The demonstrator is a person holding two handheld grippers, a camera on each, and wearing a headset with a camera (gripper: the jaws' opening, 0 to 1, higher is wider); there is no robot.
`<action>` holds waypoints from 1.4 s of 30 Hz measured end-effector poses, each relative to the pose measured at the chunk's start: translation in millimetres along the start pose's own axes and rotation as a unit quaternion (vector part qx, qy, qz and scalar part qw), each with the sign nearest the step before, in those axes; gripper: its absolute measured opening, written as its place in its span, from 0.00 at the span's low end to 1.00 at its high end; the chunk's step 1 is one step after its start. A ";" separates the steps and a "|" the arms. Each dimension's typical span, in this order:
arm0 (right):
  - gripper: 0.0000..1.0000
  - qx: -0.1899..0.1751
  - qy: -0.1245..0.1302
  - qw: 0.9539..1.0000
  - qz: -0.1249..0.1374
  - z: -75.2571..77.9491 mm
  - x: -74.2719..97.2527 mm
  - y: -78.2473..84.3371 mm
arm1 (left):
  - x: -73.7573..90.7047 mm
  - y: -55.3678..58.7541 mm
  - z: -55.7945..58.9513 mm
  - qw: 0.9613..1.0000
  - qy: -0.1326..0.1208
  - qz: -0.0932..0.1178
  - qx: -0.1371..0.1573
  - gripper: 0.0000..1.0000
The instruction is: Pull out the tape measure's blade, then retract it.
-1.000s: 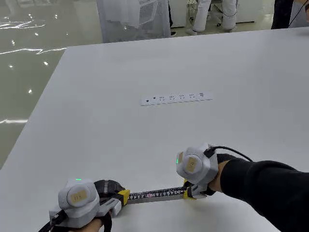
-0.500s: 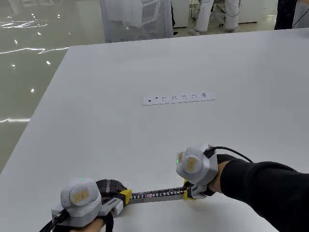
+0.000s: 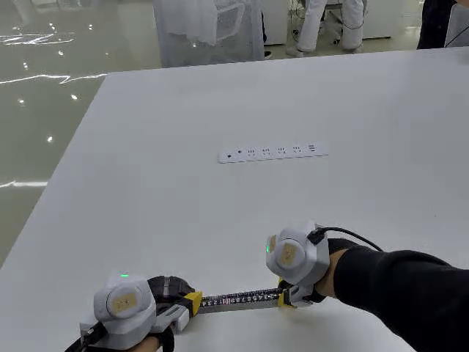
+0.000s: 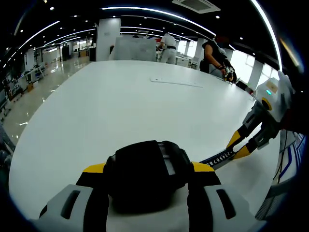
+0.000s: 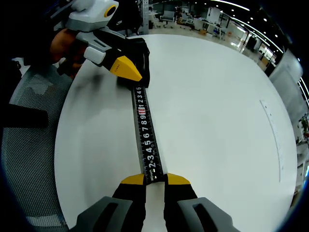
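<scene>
The left gripper (image 4: 147,166) is clamping its fingers on either side of the black tape measure case (image 3: 167,287), which is sitting near the front edge of the white tabletop (image 3: 220,220). The right gripper (image 5: 154,180) is pinching its yellow-tipped fingers together on the tip of the blade (image 5: 144,130). The blade is running straight between the two grippers, numbered face up, low over the tabletop; contact with the surface cannot be confirmed. A white power strip (image 3: 272,152) is lying well apart, toward the tabletop's middle.
</scene>
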State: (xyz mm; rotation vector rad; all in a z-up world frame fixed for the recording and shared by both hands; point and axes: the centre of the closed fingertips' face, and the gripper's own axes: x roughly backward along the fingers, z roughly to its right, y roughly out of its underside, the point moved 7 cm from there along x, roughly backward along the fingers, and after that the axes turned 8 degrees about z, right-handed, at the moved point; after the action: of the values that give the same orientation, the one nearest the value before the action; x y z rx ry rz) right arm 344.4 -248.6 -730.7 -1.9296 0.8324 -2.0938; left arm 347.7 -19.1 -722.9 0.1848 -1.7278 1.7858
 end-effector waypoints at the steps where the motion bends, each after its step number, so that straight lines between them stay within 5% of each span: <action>1: 0.10 0.000 0.000 1.000 0.000 0.0 -0.2 -0.2 | 0.0 0.1 0.0 1.000 0.000 0.000 0.001 0.62; 42: 0.10 0.000 -0.004 1.000 0.010 -1.8 -7.8 -12.1 | -1.0 0.5 -0.2 1.000 -0.001 0.000 0.004 0.62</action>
State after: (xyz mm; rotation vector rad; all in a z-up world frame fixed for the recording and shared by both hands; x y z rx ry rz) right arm 346.7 -234.3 -731.2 -1.9206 0.8464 -2.0724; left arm 348.3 -19.2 -723.8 0.1898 -1.7219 1.7944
